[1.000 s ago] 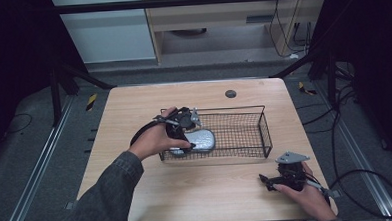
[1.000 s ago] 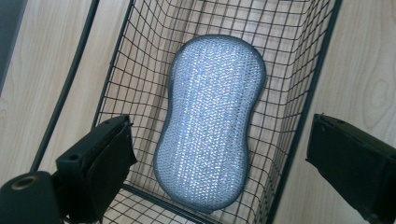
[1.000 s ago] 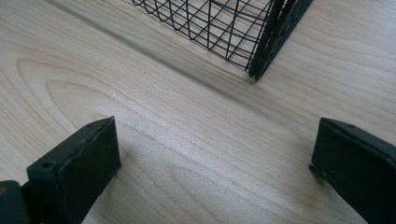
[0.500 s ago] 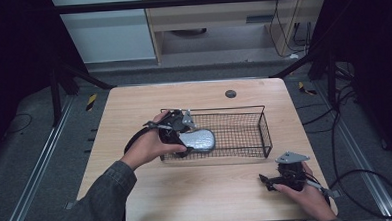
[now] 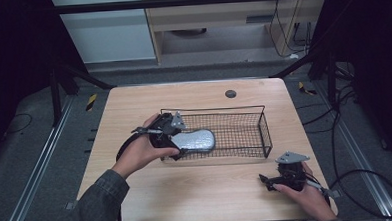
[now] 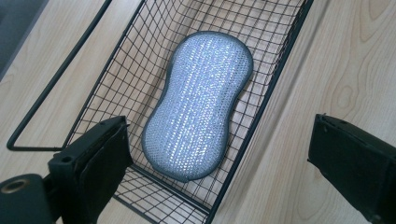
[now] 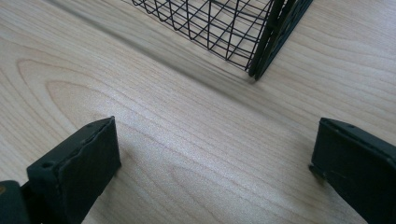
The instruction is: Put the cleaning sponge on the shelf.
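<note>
The silver scrubbing pad (image 6: 198,105) lies in the wire basket's (image 5: 265,132) left end, long axis along it, just right of the open, empty left claw (image 6: 215,158), whose jaws have just been opening; the right claw (image 7: 215,163) rests open, well apart.

Basket wall (image 6: 261,116) beside sponge (image 6: 198,105)

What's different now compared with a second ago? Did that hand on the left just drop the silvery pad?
The left gripper has drawn back toward the left end of the wire basket, its jaws just opening, then easing in a little, with nothing between them. The silvery sponge lies free on the basket floor. The basket, the sponge and the right gripper, open on the table, have stayed put.
</note>
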`<move>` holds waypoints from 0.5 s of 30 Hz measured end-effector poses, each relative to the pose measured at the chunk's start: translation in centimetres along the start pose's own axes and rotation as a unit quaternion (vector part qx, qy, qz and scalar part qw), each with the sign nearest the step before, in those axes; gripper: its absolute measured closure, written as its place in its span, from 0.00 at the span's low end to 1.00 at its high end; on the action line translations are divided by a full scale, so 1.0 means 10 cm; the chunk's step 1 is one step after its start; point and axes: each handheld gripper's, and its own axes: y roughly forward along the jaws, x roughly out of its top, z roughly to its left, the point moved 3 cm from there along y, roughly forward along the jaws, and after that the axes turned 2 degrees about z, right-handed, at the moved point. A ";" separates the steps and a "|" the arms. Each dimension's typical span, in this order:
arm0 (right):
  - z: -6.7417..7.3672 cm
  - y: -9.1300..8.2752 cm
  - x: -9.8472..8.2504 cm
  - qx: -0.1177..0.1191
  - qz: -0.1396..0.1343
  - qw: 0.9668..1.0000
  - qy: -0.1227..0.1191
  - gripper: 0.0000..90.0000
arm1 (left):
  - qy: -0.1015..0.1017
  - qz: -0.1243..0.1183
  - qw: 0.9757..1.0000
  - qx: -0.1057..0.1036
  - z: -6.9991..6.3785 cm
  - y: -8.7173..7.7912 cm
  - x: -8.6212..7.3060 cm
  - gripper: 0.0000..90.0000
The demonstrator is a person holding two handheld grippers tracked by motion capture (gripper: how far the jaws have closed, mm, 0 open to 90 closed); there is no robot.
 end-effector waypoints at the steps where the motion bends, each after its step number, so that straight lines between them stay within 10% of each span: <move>1: 0.00 0.00 0.00 0.001 0.001 1.000 0.003 0.01 | -0.002 0.001 1.000 -0.001 0.00 -0.01 -0.01 0.05; 15: 0.00 0.00 0.00 -0.002 0.001 1.000 0.002 0.01 | -0.059 -0.025 0.998 0.028 0.05 -0.19 -0.35 0.06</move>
